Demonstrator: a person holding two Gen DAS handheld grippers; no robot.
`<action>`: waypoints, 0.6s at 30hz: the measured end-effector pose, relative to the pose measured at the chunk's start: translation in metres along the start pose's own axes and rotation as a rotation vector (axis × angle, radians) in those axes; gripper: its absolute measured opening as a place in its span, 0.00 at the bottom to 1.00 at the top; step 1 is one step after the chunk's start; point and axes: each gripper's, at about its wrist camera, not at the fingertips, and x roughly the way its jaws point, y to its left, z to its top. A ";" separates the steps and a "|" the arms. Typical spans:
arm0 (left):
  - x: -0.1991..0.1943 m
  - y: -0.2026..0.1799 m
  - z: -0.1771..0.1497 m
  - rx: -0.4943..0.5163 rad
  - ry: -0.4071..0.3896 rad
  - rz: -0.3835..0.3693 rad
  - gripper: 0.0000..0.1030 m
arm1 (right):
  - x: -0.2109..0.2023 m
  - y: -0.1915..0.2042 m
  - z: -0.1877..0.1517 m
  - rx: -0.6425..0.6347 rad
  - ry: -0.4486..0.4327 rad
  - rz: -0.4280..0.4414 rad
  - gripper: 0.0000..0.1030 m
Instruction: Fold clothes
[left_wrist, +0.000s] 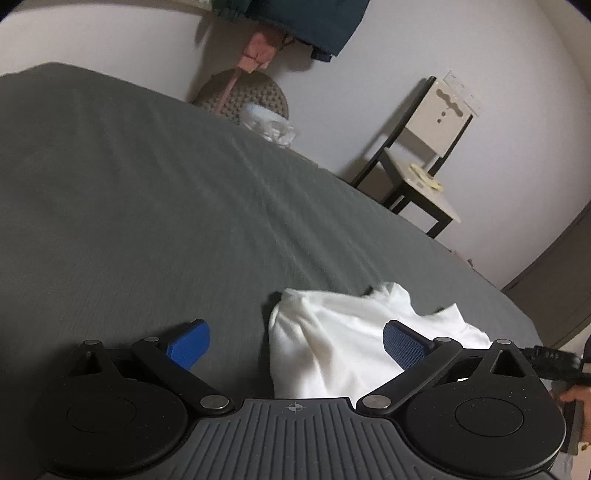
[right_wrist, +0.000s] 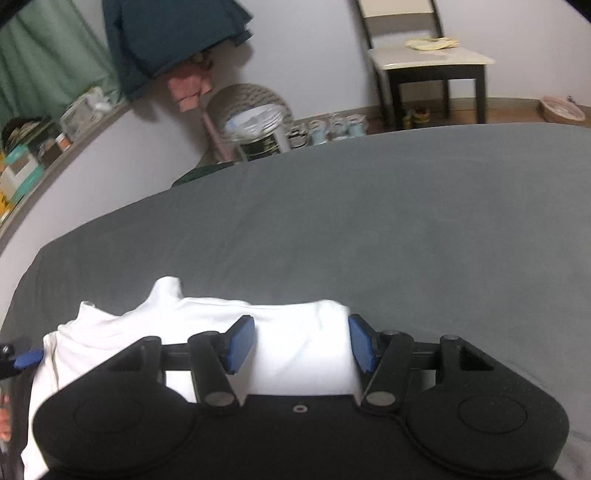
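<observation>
Across the whole lower scene stretches the bed (right_wrist: 406, 229), its dark grey sheet smooth with only faint creases — plenty of bare surface on show. On it, at the near edge, lies the white garment (right_wrist: 295, 339), bunched and rumpled with a little peak of cloth sticking up; in the left wrist view the same white garment (left_wrist: 332, 343) sits just ahead and slightly right of centre. Beyond the bed, against the pale wall, stands a dark-framed chair (left_wrist: 424, 155) with a light seat and something yellowish lying on it, and near the corner a round woven basket (right_wrist: 247, 107) holds pale clutter, with dark teal clothing (right_wrist: 166, 33) hanging above it.

Now the tools: the right gripper (right_wrist: 301, 345) is low over the garment, jaws spread partway with white cloth showing between the blue pads (right_wrist: 240, 343) — nothing pinched, the pads stand clear of each other. The left gripper (left_wrist: 295, 341) has its jaws flung wide, one blue pad over bare sheet, the other over the garment's edge, gripping nothing. At the far right of the left view, a hand (left_wrist: 576, 398) shows, partly cut off.
</observation>
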 end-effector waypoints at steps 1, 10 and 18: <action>0.005 -0.002 0.000 -0.001 0.005 0.003 0.95 | 0.003 0.005 0.002 -0.022 0.000 -0.014 0.52; 0.031 -0.026 0.000 0.078 0.038 0.113 0.06 | 0.005 0.005 0.010 -0.046 -0.046 -0.042 0.10; -0.019 -0.034 0.002 0.181 -0.099 0.003 0.05 | -0.075 -0.012 -0.027 -0.097 -0.202 0.160 0.09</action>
